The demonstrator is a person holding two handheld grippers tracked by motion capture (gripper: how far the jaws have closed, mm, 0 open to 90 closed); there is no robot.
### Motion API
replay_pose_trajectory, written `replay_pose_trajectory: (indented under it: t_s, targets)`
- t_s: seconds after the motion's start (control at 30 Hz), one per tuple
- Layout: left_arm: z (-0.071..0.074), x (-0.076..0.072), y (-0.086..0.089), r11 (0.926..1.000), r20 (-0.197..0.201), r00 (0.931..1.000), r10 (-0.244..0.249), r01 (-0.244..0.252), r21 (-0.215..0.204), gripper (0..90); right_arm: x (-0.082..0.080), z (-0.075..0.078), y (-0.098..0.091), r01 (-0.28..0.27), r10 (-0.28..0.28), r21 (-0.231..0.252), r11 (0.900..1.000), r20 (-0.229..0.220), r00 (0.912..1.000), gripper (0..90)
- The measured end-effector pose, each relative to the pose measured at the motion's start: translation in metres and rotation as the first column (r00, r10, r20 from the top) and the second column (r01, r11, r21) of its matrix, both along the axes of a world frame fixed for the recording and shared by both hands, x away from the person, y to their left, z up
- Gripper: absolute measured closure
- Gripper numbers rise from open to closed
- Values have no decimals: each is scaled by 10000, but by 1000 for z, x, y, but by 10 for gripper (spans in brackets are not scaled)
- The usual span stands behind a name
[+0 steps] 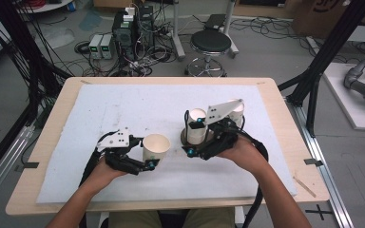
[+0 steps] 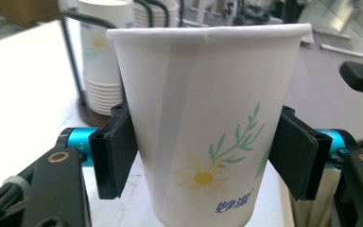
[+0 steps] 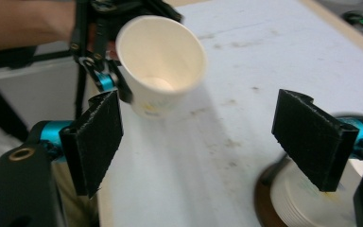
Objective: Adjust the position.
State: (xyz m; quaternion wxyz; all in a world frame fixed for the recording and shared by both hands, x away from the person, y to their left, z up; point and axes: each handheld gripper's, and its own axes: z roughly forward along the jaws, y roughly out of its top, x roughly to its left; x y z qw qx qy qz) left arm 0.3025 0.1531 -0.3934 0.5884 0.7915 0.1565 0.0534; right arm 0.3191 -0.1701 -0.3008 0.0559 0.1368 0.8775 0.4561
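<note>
A white paper cup (image 1: 156, 147) printed with a daisy (image 2: 203, 127) stands upright between the pads of my left gripper (image 1: 145, 152), which press on both its sides low on the wall. From the right gripper view the same cup (image 3: 163, 61) is seen from above, empty inside. My right gripper (image 3: 198, 137) is open with nothing between its pads, just left of a stack of paper cups (image 1: 197, 124) in a round wire holder (image 3: 264, 198). A second stack (image 1: 238, 112) stands behind it, partly hidden by the gripper's grey plate.
A white foam mat (image 1: 123, 109) covers most of the wooden table (image 1: 285, 123). Beyond the far edge are a black stool (image 1: 210, 43) and electronics with cables (image 1: 128, 31) on the floor. Black frame posts (image 1: 323, 61) stand at the right.
</note>
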Motion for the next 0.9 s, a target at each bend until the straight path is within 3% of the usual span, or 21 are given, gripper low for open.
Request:
replay_pose_trajectory:
  t_s: [0.1,0.17,0.2,0.23,0.33,0.43,0.47,0.6,0.63,0.7,0.73,0.8,0.9]
  targets:
    - [-3,0,8,9983,254,9983,530,-524,-248,297,-2,-8,-18,576,-586,628,9964,136,9982,176]
    - [-4,0,9,9973,258,9976,641,-631,-364,295,-3,-11,-23,745,-764,773,9942,215,9968,177]
    - [-5,0,11,9967,300,9970,718,-706,-400,295,-5,-16,-35,971,-997,1120,9889,179,9949,176]
    - [-5,0,13,9958,342,9961,813,-797,-457,295,-5,-16,-35,971,-997,1120,9889,179,9949,176]
    - [-6,-1,17,9920,420,9936,1053,-1019,-750,292,-9,-30,-56,1549,-1609,1575,9753,255,9866,176]
    - [-7,-3,19,9891,523,9913,1206,-1156,-909,292,-12,-36,-66,1875,-1945,1734,9668,240,9806,177]
    - [-8,-5,21,9872,585,9899,1290,-1226,-1024,292,-15,-43,-74,2176,-2271,1801,9593,339,9733,176]
    - [-8,-6,23,9851,694,9882,1369,-1284,-1142,287,-21,-56,-89,2747,-2852,1760,9453,367,9578,177]
    - [-8,-6,23,9851,694,9882,1369,-1284,-1142,287,-21,-56,-89,2747,-2852,1760,9453,367,9578,177]
    - [-8,-7,24,9839,758,9866,1448,-1354,-1164,288,-24,-65,-98,3091,-3204,1719,9354,417,9464,177]
    - [-8,-7,24,9835,756,9861,1479,-1386,-1162,288,-24,-65,-98,3091,-3204,1719,9354,417,9464,177]
    - [-10,-7,28,9812,666,9848,1604,-1518,-1189,293,-28,-71,-106,3343,-3456,1854,9241,314,9379,177]
    - [-11,-7,30,9791,625,9833,1706,-1621,-1226,294,-29,-73,-110,3478,-3585,1794,9202,299,9331,177]
